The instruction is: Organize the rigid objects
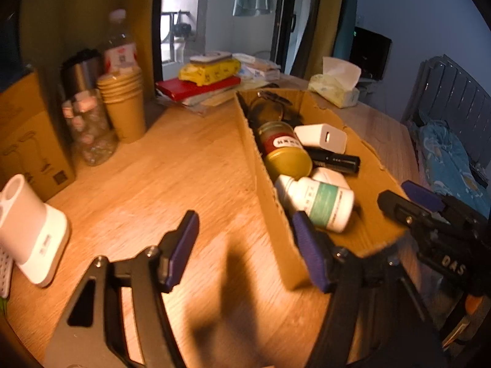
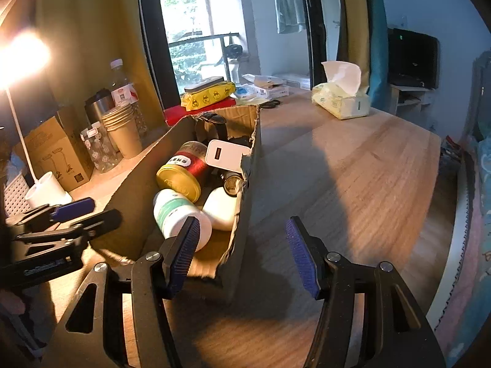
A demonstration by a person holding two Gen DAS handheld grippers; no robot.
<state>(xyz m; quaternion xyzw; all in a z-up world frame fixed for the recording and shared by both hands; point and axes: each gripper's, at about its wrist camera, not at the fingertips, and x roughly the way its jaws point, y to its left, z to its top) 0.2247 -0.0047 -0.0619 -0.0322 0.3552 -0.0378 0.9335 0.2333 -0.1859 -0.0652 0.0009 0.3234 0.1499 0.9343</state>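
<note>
An open cardboard box (image 1: 260, 165) (image 2: 245, 202) lies on the wooden table. Inside it are a white pill bottle with a green label (image 1: 322, 202) (image 2: 178, 214), a red tin with a gold lid (image 1: 285, 150) (image 2: 184, 171), a white charger (image 1: 322, 138) (image 2: 227, 155), a black cylinder (image 1: 334, 159) and a black strap (image 2: 211, 125). My left gripper (image 1: 247, 251) (image 2: 89, 214) stands open at the box's near left corner, holding nothing. My right gripper (image 2: 242, 254) (image 1: 408, 199) is open too, straddling the near right corner without pressing on it.
Stacked paper cups (image 1: 124, 104), a glass jar (image 1: 89, 132), a steel tumbler (image 1: 81, 70) and a water bottle (image 1: 119, 43) stand at the left. A white lamp base (image 1: 33, 230), a brown carton (image 1: 27, 141), books (image 1: 196, 87) and a tissue box (image 2: 340, 98) ring the table.
</note>
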